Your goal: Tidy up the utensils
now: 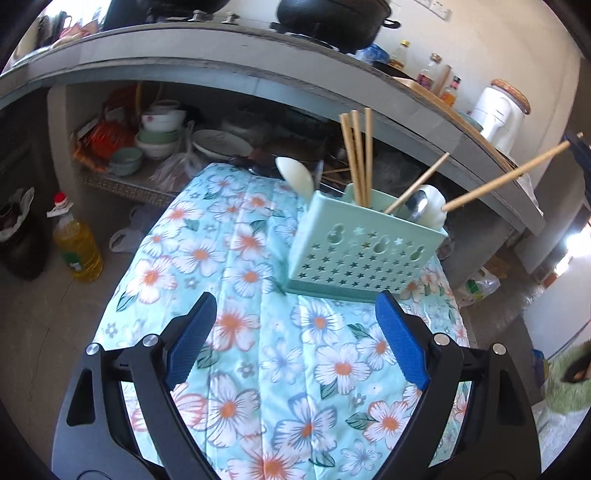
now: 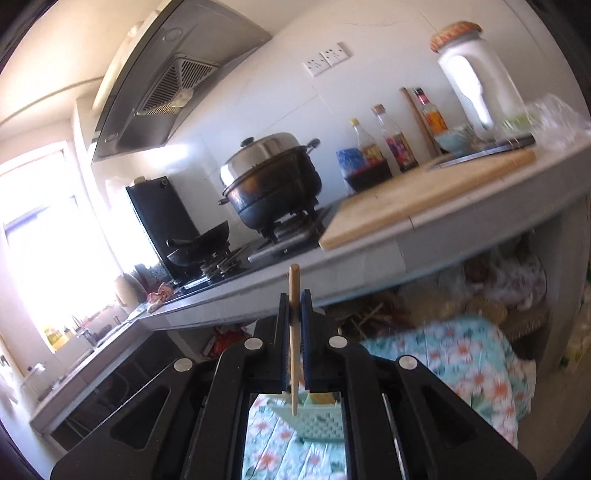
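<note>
Two ribbed blue left fingers [image 1: 295, 325] gape empty before the star-perforated holder [image 1: 365, 243]; right fingers [image 2: 294, 306] pinch a wooden chopstick [image 2: 294, 332].

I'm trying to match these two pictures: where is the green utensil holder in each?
Left wrist view: green utensil holder stands right of centre on the floral cloth.
Right wrist view: it shows low, centre, through the hand-held gripper's frame.
Shared landmark: the lidded black pot on the stove.

The left gripper [image 1: 295, 306] points downward, its blue-padded jaws spread wide with nothing between them. The right gripper [image 2: 294, 306] points nearly level, jaws clamped tight on a chopstick [image 2: 294, 332] that crosses its pads upright.
</note>
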The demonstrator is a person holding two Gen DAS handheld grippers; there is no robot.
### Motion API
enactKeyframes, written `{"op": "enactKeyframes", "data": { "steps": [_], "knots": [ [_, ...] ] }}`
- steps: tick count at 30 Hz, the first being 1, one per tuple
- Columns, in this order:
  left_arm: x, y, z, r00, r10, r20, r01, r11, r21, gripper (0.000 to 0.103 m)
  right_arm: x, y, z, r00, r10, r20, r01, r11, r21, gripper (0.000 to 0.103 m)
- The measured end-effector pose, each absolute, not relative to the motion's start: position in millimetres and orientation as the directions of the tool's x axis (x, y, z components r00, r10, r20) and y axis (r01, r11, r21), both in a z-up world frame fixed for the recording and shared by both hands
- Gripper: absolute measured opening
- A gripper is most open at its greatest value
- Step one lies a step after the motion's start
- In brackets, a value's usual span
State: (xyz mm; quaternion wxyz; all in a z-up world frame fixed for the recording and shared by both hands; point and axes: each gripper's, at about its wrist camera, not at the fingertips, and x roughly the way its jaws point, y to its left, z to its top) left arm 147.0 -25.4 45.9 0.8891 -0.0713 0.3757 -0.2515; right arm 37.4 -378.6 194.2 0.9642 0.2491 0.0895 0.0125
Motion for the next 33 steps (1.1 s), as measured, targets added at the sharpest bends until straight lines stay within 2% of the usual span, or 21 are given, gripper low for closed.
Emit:
{"op": "enactKeyframes", "data": {
  "steps": [7, 14, 19, 20, 22, 23, 24, 27, 33],
  "knots": [
    [145, -21, 56, 0.636, -0.467, -0.615, 0.386, 0.882, -0.271, 0.086, 98, -352, 203, 0.967, 0.020, -0.256, 0.071, 0.937, 0.342, 0.006],
    [140, -25, 61, 0.661, -0.453, -0.598, 0.405, 0.887, -0.224, 0.090, 134, -309, 178, 0.934, -0.061, -0.352, 0.112, 0.985, 0.128, 0.006],
    [140, -28, 62, 0.666, -0.453, -0.592, 0.410, 0.886, -0.217, 0.091, 147, -273, 154, 0.903, -0.053, -0.426, 0.055, 0.998, -0.007, 0.007],
    [140, -29, 62, 0.667, -0.455, -0.590, 0.411, 0.885, -0.218, 0.092, 146, -268, 151, 0.905, -0.041, -0.422, 0.034, 0.999, -0.025, 0.008],
    [139, -29, 62, 0.670, -0.455, -0.587, 0.413, 0.885, -0.215, 0.093, 141, -260, 150, 0.909, 0.000, -0.416, -0.016, 0.999, -0.036, 0.018],
    [138, -30, 62, 0.672, -0.453, -0.586, 0.414, 0.886, -0.210, 0.093, 136, -258, 151, 0.915, 0.013, -0.404, -0.030, 0.999, -0.036, 0.028],
    [138, -31, 63, 0.675, -0.450, -0.585, 0.416, 0.887, -0.202, 0.093, 129, -257, 152, 0.920, 0.026, -0.391, -0.041, 0.999, -0.030, 0.033],
    [137, -33, 62, 0.677, -0.449, -0.583, 0.421, 0.886, -0.195, 0.094, 111, -260, 154, 0.932, 0.065, -0.357, -0.067, 0.998, 0.008, 0.043],
    [134, -37, 62, 0.675, -0.455, -0.581, 0.433, 0.882, -0.187, 0.094, 69, -281, 142, 0.940, 0.084, -0.331, -0.033, 0.987, 0.156, 0.047]
  ]
}}
